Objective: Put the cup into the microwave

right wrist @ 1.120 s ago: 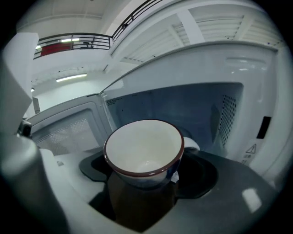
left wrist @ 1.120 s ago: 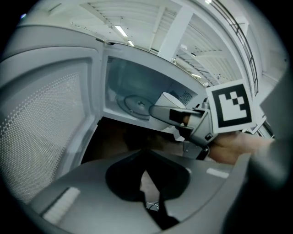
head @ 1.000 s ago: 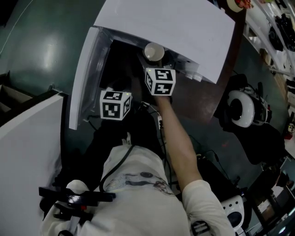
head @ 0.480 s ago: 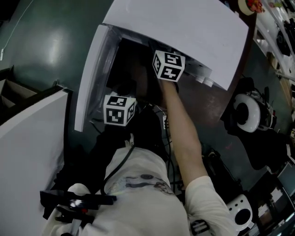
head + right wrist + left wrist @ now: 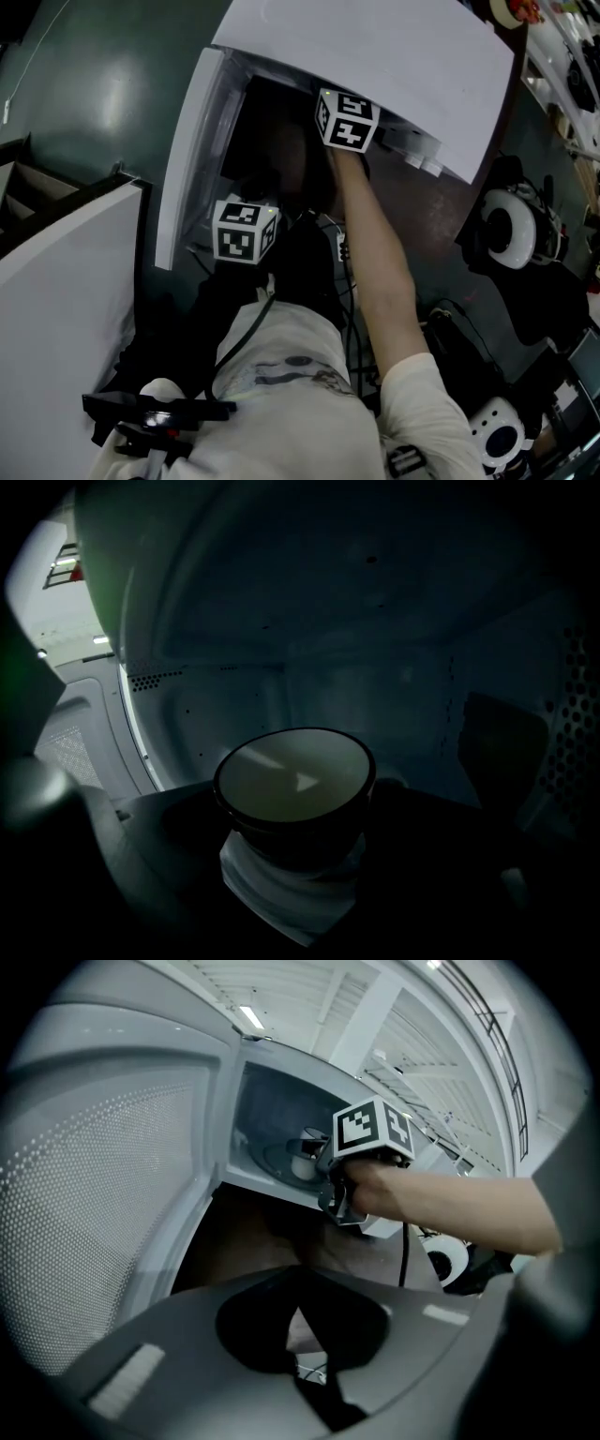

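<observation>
The white microwave (image 5: 375, 66) stands with its door (image 5: 192, 159) swung open to the left. My right gripper (image 5: 347, 120) reaches into the dark cavity, and in the head view the microwave's top hides the cup. In the right gripper view the cup (image 5: 295, 789), with a dark rim, pale inside and white ribbed body, sits between the jaws of my right gripper (image 5: 295, 855), inside the cavity. The left gripper view shows the cup (image 5: 305, 1162) over the turntable; whether it touches I cannot tell. My left gripper (image 5: 246, 230) hangs back before the door, its jaws together with nothing between them.
A white and black round device (image 5: 511, 225) lies on the dark table to the right of the microwave. A large white panel (image 5: 56, 309) stands at the left. Cables (image 5: 342, 253) trail along the person's arm. The perforated door (image 5: 112, 1176) fills the left gripper view's left side.
My right gripper has carried the cup forward from the microwave's mouth into the cavity, so the cup has dropped out of the head view. The left gripper has barely moved.
</observation>
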